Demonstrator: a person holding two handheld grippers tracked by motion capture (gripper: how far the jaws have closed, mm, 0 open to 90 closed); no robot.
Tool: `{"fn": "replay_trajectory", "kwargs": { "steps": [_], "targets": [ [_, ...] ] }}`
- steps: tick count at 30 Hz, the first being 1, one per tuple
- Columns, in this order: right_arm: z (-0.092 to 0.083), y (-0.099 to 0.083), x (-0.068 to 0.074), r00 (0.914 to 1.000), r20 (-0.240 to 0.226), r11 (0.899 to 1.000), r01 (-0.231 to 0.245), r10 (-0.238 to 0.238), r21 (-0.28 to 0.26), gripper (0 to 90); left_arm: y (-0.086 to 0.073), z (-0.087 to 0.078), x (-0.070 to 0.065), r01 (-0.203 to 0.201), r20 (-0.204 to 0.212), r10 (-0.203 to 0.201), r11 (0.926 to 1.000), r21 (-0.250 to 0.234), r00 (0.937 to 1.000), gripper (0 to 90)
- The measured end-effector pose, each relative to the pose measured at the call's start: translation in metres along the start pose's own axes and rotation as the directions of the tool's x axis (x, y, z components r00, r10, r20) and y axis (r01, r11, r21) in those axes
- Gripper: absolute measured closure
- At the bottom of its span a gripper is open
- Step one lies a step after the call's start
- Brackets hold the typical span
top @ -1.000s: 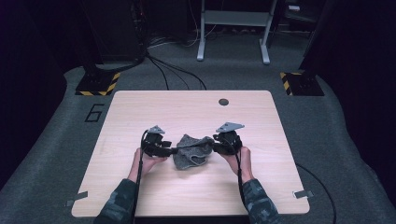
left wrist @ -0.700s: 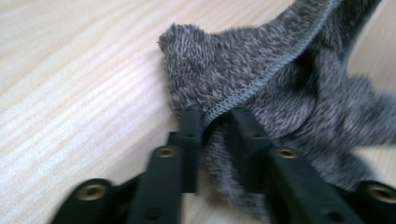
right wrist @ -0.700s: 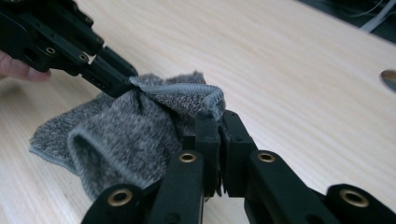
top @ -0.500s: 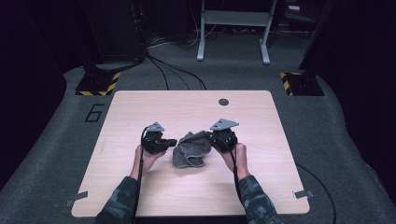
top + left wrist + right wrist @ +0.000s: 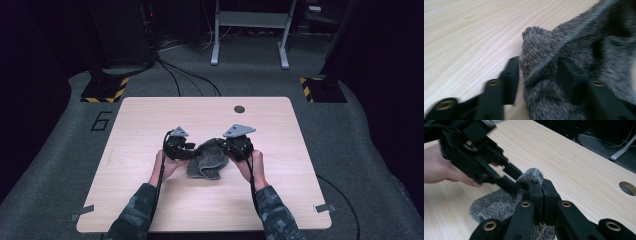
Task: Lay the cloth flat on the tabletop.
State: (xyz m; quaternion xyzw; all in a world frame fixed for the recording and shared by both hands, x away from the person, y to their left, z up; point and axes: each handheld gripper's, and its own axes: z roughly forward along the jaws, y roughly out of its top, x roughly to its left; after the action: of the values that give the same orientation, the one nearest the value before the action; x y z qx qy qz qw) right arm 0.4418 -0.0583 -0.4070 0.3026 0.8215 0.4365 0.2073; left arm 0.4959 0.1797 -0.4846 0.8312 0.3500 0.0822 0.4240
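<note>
A grey fuzzy cloth (image 5: 206,162) lies bunched in the middle of the wooden table (image 5: 150,200), between both grippers. My right gripper (image 5: 235,146) is shut on a raised fold of the cloth (image 5: 496,202); in the right gripper view its jaws (image 5: 542,186) stand almost together with pile sticking out below. My left gripper (image 5: 182,146) comes in from the other side. In the left gripper view its jaws (image 5: 537,67) stand apart on either side of a cloth (image 5: 586,37) ridge. The right gripper view shows the left gripper (image 5: 517,180) straddling the fold's tip.
A round hole (image 5: 239,109) sits near the table's far edge, also visible as a hole (image 5: 627,188) in the right gripper view. Beyond the table are black cables (image 5: 185,80), a metal stand (image 5: 250,30) and striped floor bases (image 5: 105,90).
Both grippers have drawn closer together. The right one shifted left and slightly away, pulling the cloth's edge up. The left one moved right onto the raised fold.
</note>
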Motion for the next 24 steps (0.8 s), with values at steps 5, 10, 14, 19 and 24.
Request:
{"fn": "replay_trajectory", "kwargs": {
  "steps": [5, 10, 14, 19, 24],
  "targets": [
    [-0.008, -0.002, -0.006, 0.9996, 0.029, 1.0, -0.006, 0.006, -0.01, 88.6, 0.001, -0.007, 0.0, -0.005, -0.037, 0.003, 0.9985, -0.054, 0.9993, 87.9],
    [-0.018, -0.007, -0.018, 0.9967, 0.061, 0.998, -0.052, 0.054, -0.029, 88.9, 0.015, -0.04, -0.005, -0.049, -0.094, 0.039, 0.9932, -0.106, 0.9948, 88.1],
    [-0.023, -0.005, -0.02, 0.9953, 0.077, 0.997, -0.053, 0.057, -0.06, 89.0, 0.03, -0.061, -0.016, -0.103, -0.131, 0.088, 0.989, -0.106, 0.9874, 88.0],
    [-0.046, 0.007, -0.021, 0.9945, 0.093, 0.988, -0.034, 0.048, -0.153, 89.1, 0.049, -0.093, -0.041, -0.215, -0.189, 0.194, 0.9715, -0.1, 0.9628, 86.0],
    [-0.048, 0.0, -0.033, 0.9896, 0.096, 0.985, -0.092, 0.107, -0.147, 89.0, 0.041, -0.076, -0.038, -0.188, -0.178, 0.174, 0.9801, -0.064, 0.9686, 78.7]
  ]
}}
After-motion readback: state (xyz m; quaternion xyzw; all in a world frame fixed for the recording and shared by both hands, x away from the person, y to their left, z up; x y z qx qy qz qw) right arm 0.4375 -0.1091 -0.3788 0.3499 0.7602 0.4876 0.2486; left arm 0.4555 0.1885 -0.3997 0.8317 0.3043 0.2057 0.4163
